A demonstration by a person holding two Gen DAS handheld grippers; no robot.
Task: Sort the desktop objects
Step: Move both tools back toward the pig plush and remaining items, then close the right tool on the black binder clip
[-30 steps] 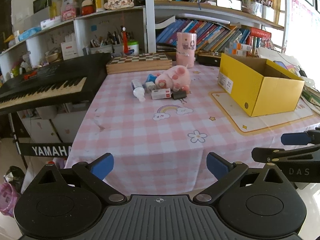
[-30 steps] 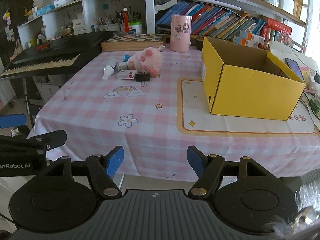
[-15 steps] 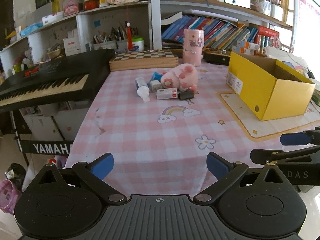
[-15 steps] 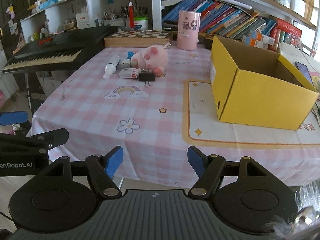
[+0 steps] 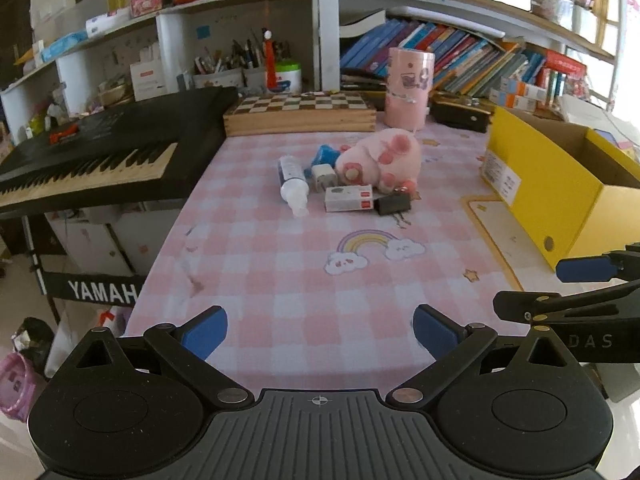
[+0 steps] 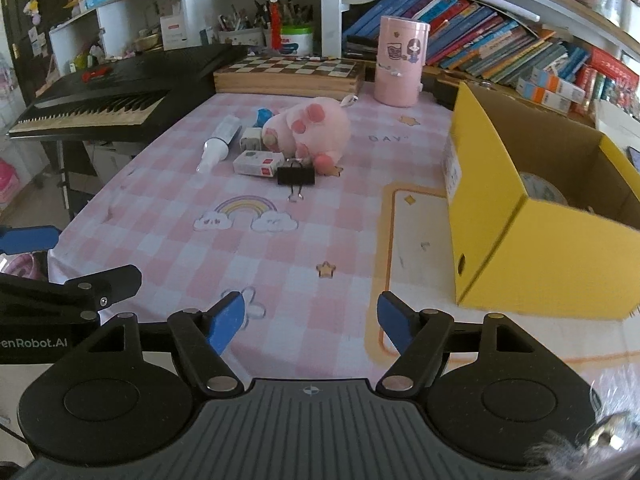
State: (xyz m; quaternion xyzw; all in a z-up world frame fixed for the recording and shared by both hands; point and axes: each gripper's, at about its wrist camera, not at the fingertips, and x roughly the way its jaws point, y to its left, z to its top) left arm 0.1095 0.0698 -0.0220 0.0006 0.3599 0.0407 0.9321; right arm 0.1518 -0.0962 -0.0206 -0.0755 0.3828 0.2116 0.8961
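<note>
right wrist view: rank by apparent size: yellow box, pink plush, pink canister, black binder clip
1. yellow box, by far the largest, though also nearest the camera
2. pink plush and pink canister: look about alike, and the canister stands farther back, so no ranking
3. black binder clip, smallest

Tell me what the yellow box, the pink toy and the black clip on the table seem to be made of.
Yellow box: likely cardboard, matte yellow outside, plain brown inside, with folded edges.
Pink toy: looks like soft plush fabric, fuzzy and rounded.
Black clip: probably painted metal, a smooth black body with thin wire handles.
</note>
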